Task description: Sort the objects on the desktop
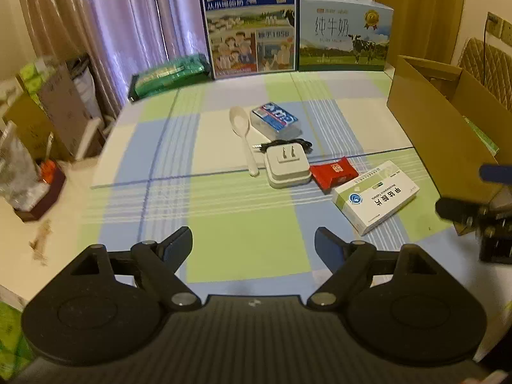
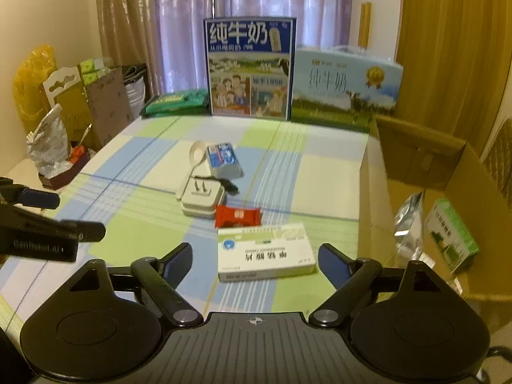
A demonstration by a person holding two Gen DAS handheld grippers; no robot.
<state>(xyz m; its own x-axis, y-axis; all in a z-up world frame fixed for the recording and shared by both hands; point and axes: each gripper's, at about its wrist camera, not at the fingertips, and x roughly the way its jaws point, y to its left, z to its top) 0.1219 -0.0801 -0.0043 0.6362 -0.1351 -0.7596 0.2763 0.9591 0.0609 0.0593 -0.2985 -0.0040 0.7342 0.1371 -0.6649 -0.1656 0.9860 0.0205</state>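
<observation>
While both wait with jaws apart and empty, right hand-held gripper (image 2: 254, 260) lined up on the medicine box (image 2: 265, 252) lying on the tabletop (image 2: 329, 176), probably for the cardboard box (image 2: 412, 160), left hand-held gripper (image 1: 252, 244) hanging back.

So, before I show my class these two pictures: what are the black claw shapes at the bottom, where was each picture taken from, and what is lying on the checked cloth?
Each claw is a hand-held two-finger gripper with a camera looking along its fingers. One picture is from the left gripper, the other from the right gripper. Both are open and hold nothing. On the checked tablecloth lie a white spoon, a blue-labelled pack, a white charger, a red packet and a medicine box. A cardboard box stands to the right.
</observation>
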